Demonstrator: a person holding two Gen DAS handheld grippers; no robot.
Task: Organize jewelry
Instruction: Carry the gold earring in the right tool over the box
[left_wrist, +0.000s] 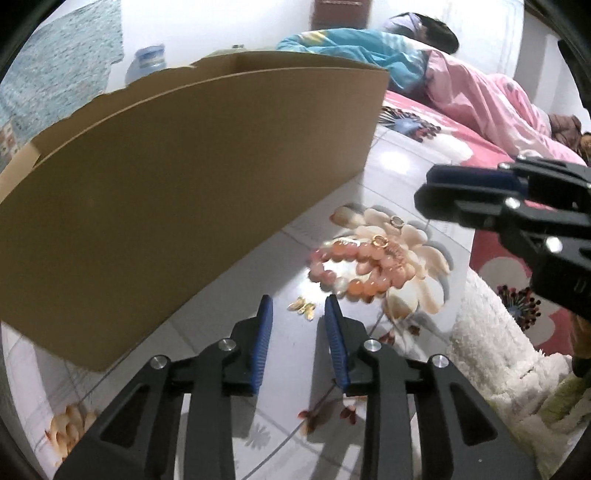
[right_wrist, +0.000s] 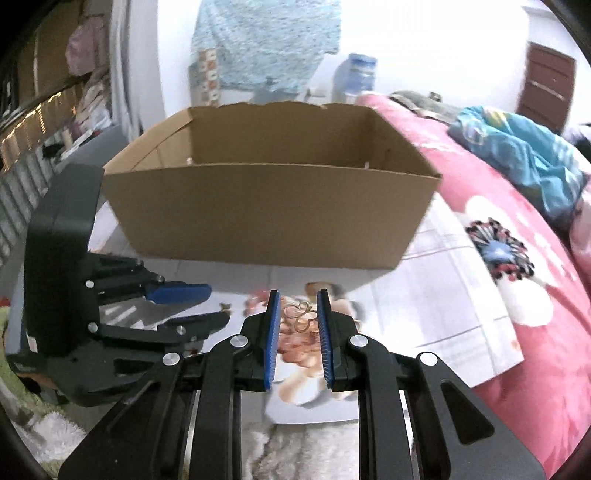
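An orange bead bracelet (left_wrist: 351, 269) lies on a white flower-print sheet (left_wrist: 258, 369), with two gold rings (left_wrist: 379, 240) beside it. A small gold butterfly piece (left_wrist: 303, 308) rests on the sheet just beyond my left gripper (left_wrist: 298, 301), which is open with nothing between its blue pads. From the right my right gripper (left_wrist: 421, 194) hovers above the sheet. In the right wrist view the right gripper (right_wrist: 298, 295) is shut on a thin gold wire ornament (right_wrist: 303, 317) that spans its pads. The left gripper (right_wrist: 218, 304) shows at the left there. An open cardboard box (right_wrist: 269, 214) stands behind the jewelry.
The box wall (left_wrist: 166, 184) fills the left of the left wrist view. A pink flowered blanket (right_wrist: 517, 277) borders the sheet on the right, with a person lying under covers (left_wrist: 480, 92) beyond. A white fluffy cloth (left_wrist: 487, 332) lies at the near right.
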